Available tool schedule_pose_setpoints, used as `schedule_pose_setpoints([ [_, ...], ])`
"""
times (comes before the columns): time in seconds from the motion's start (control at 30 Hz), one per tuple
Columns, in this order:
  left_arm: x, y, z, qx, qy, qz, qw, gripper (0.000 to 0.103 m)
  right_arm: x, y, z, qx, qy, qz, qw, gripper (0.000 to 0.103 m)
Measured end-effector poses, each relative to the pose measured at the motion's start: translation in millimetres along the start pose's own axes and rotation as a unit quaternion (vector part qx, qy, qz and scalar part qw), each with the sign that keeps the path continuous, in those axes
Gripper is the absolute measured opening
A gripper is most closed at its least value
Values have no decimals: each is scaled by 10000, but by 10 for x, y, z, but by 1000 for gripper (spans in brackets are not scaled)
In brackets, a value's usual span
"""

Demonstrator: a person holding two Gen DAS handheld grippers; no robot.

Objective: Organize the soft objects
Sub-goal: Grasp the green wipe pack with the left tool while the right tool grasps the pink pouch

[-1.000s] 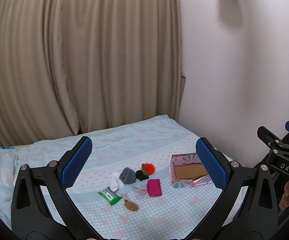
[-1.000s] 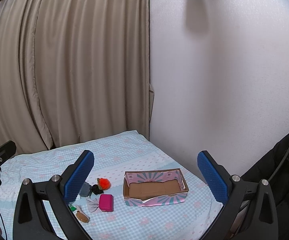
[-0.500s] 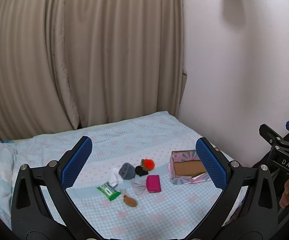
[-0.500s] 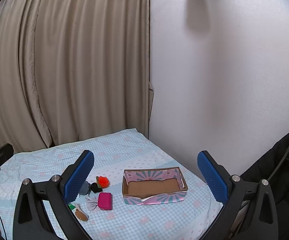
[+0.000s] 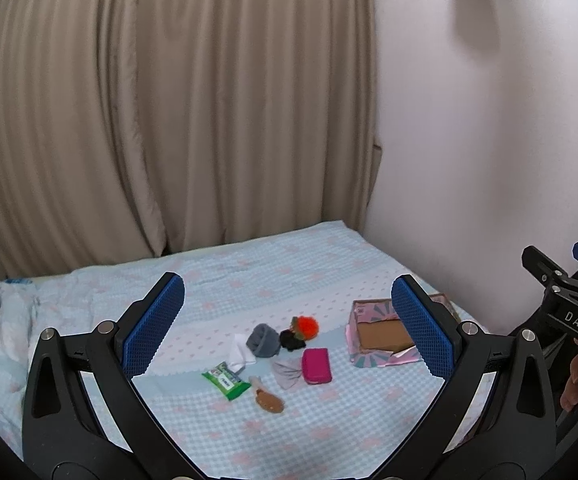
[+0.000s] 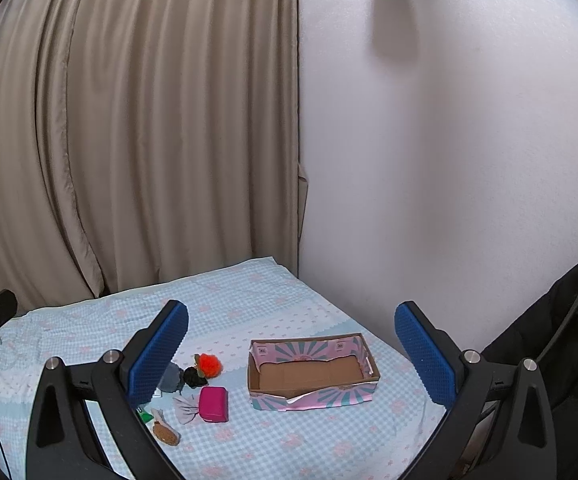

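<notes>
We found the soft objects gathered in one loose cluster on the blue checked bedspread (image 6: 297, 444): a magenta pouch (image 6: 214, 404) with a grey fabric bow (image 6: 187, 409) touching its left side, an orange pompom (image 6: 209, 364) resting against a black scrunchie (image 6: 195, 378), a grey rolled cloth (image 5: 264, 341), a white cloth (image 5: 240, 354) beside it, a green wipes packet (image 5: 226, 380) and a brown plush piece (image 5: 268, 399) nearest the cameras. The cardboard box (image 6: 313, 350), patterned pink and teal on its walls, stood just right of the cluster, apart from the pouch, with its brown floor showing and its near wall bent and torn. We noted open bedspread in front of the box and cluster and a wide band behind them, up to the beige curtain (image 6: 129, 140); the white wall (image 6: 449, 160) ran close along the box's right side, leaving only a narrow strip there. The left gripper (image 5: 287, 318) hung above the bed with its blue pads spread wide and nothing between them, the cluster lying below and between them. The right gripper (image 6: 291, 350) was likewise spread wide and empty, well above the bed, with the box framed between its fingers and the cluster by its left finger.
</notes>
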State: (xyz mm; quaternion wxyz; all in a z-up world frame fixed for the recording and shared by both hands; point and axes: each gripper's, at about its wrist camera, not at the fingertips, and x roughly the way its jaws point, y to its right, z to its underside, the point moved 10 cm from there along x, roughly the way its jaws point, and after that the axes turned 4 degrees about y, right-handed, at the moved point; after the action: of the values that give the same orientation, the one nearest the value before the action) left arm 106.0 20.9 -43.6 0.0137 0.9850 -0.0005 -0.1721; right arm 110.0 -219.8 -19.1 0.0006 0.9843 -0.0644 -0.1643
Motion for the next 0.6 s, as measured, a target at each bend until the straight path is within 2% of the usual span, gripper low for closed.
schedule_pose_setpoints([
  [0.27,451,-508,494,-290,-686,-387,9965,103,315,-302,232,-102,-314,-271,9991,103],
  [0.6,1498,-1075,1515,-597,-1672,-825,9807,103,1243,-784,1106,-197,-1153,-553,9916,103],
])
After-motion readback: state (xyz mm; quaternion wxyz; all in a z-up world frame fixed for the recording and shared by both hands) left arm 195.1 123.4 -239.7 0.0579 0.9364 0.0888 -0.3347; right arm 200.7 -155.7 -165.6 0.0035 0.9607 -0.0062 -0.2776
